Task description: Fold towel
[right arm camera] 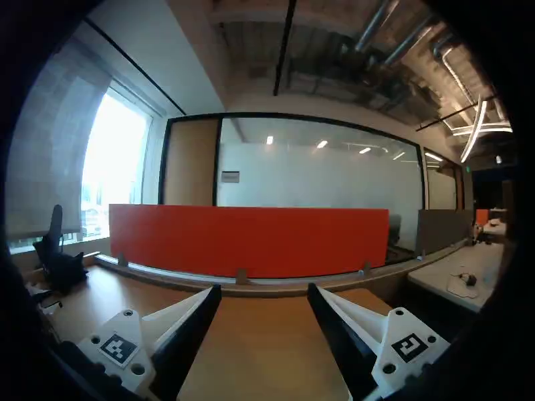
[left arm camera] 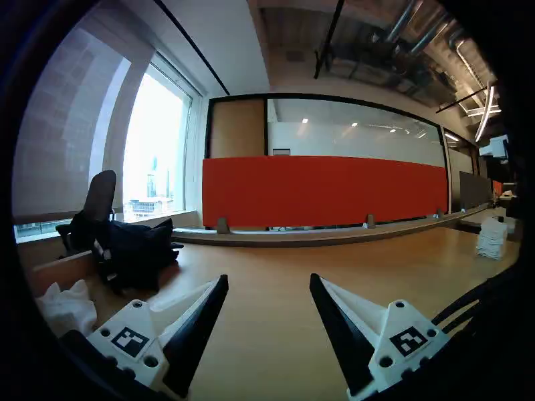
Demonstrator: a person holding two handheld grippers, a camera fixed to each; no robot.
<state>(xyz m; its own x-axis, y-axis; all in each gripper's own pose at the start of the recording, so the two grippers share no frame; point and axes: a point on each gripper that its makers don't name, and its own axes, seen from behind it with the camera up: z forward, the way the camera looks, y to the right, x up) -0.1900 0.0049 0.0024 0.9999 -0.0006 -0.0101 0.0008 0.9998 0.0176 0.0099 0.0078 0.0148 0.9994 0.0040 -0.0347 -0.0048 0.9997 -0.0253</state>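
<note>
Desk (left arm camera: 267, 260): wooden, stretched wide beneath both grippers
Partition (left arm camera: 321, 190): red, stood along the desk's far edge
Bag (left arm camera: 134, 250): black, sat at the desk's left
Left gripper (left arm camera: 268, 279): fingers apart, holding nothing
Right gripper (right arm camera: 264, 287): fingers apart, holding nothing
Folded stack (left arm camera: 493, 237): white, far right
Towel (left arm camera: 63, 307): white, crumpled, lay left beside the bag, untouched

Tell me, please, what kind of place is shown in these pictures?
Most likely an open-plan office: a long wooden desk with an orange divider panel, an office chair by the window, and a glass-walled room behind.
</note>
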